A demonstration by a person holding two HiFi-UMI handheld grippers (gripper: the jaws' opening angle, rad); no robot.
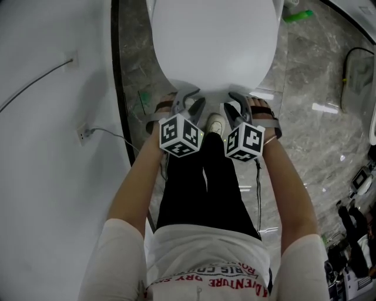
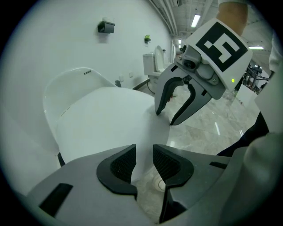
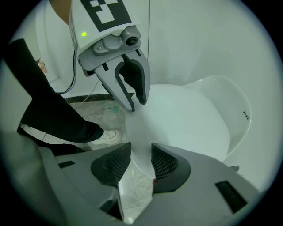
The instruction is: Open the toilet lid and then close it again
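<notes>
With my left gripper (image 1: 189,101) and right gripper (image 1: 237,103) side by side, I had both pairs of jaws clamped on the front edge of the lowered toilet lid (image 1: 214,41).

Grey marble floor (image 1: 305,117), green item (image 1: 298,15) lay on it; cable (image 1: 108,133) ran from wall socket (image 1: 82,135); white shoe (image 1: 215,123).

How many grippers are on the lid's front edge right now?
2. The left gripper straddles the lid at its front rim, left of centre; the right gripper, right of centre.
</notes>
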